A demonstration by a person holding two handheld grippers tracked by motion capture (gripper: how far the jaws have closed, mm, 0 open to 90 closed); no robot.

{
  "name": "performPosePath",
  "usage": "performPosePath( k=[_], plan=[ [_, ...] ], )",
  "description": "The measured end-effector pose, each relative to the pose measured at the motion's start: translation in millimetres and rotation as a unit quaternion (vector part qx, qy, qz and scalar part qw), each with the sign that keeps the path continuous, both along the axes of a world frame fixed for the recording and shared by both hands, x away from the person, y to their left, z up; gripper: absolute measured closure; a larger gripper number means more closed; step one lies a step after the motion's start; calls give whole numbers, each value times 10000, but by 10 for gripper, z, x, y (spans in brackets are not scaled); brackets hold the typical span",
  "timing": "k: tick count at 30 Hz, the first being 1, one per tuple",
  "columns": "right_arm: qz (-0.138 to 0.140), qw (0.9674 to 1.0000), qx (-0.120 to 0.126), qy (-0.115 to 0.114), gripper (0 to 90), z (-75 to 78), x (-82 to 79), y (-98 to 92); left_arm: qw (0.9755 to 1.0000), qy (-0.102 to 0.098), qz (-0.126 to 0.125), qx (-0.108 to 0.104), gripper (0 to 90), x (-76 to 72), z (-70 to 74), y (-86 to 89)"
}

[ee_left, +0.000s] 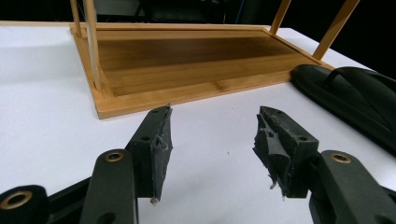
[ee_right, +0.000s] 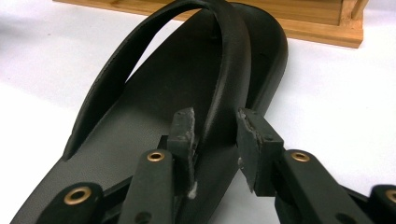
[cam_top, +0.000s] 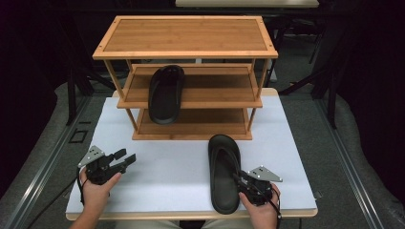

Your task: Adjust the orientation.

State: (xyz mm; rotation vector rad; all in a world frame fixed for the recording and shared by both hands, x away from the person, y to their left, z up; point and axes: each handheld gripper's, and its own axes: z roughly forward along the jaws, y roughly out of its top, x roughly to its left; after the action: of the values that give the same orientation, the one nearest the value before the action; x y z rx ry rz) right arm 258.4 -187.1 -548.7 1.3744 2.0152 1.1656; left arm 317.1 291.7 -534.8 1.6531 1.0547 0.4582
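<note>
A black flip-flop sandal (cam_top: 220,162) lies on the white table, toe toward a wooden three-shelf rack (cam_top: 186,36). My right gripper (cam_top: 239,179) is at the sandal's right side near the heel. In the right gripper view its jaws (ee_right: 215,114) stand open on either side of the sandal's right strap (ee_right: 229,70), with a small gap left of the strap. A second black sandal (cam_top: 166,93) rests on the rack's middle shelf, its heel hanging over the front edge. My left gripper (cam_top: 125,158) is open and holds nothing, low over the table at the left (ee_left: 215,111).
The rack's bottom shelf (ee_left: 187,60) is bare and sits straight ahead of the left gripper, with the table sandal (ee_left: 355,98) off to its right. The white table top (cam_top: 167,181) ends at a wooden front edge by the person's hands. Dark floor surrounds the table.
</note>
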Motion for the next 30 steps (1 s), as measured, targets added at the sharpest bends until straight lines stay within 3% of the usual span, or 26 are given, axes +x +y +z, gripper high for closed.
performPosePath(
  k=[11, 16, 20, 30],
  plan=[
    [-62, 10000, 53, -51, 769, 2, 74, -123, 10000, 31, -4, 15, 452, 4, 0, 9],
    [-53, 10000, 35, -43, 761, 4, 82, -148, 10000, 38, -9, 17, 451, 8, -2, 9],
    [-90, 9999, -30, 141, 725, -33, 77, -154, 10000, 40, -16, 16, 452, 9, -5, 7],
    [-36, 9997, -63, 238, 751, -14, 77, -168, 10000, 32, -14, 12, 449, 3, 0, 9]
  ],
)
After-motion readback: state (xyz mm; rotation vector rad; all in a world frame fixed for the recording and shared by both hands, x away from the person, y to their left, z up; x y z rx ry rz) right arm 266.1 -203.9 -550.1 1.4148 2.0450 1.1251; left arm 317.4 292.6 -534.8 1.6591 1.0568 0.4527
